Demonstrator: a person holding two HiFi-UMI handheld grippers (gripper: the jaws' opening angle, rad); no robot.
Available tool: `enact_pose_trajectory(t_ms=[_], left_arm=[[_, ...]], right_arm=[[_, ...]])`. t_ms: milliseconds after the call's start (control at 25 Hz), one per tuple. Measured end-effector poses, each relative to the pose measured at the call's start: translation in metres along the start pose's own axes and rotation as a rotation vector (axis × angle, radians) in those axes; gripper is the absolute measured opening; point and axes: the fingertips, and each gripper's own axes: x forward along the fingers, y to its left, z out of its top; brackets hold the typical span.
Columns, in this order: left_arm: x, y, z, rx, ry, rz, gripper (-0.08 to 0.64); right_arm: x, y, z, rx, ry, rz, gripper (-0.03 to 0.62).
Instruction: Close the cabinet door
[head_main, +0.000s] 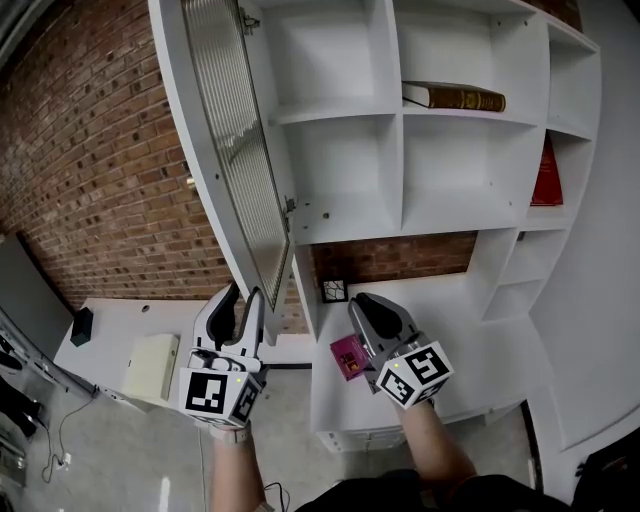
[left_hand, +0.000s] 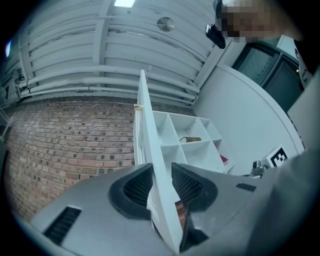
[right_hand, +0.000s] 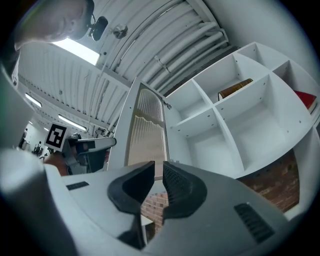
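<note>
The white cabinet (head_main: 345, 215) has its door (head_main: 235, 150), a white frame around ribbed glass, swung open to the left. My left gripper (head_main: 240, 303) is at the door's lower end, and its jaws stand on either side of the frame edge. In the left gripper view the door (left_hand: 150, 140) runs straight between the two pads of the left gripper (left_hand: 161, 182), which is shut on it. My right gripper (head_main: 366, 306) hangs below the cabinet shelves, shut and holding nothing. In the right gripper view the door (right_hand: 147, 132) stands beyond the right gripper (right_hand: 158, 182).
A brown book (head_main: 455, 97) lies on an upper shelf and a red book (head_main: 546, 175) stands at the right. A pink item (head_main: 349, 355) and a small patterned box (head_main: 334, 290) sit on the white counter (head_main: 480, 350). The brick wall (head_main: 100, 180) lies behind the door.
</note>
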Motion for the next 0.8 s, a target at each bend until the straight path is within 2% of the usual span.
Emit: enact_pose_trajectory(t_ms=[320,600,800], left_arm=[[0.004,-0.007,-0.005,0.010,0.037,0.105,0.112],[0.007,-0.010,-0.005,0.013,0.031,0.187,0.110],[0.011,-0.021,-0.004,0.023,0.041,0.232,0.083]], right_arm=[[-0.002,-0.022,0.002,0.027,0.009,0.058,0.058],[-0.001,-0.039,0.007,0.055,0.009,0.117,0.058],[-0.001,-0.051,0.011,0.062,0.009,0.166,0.058]])
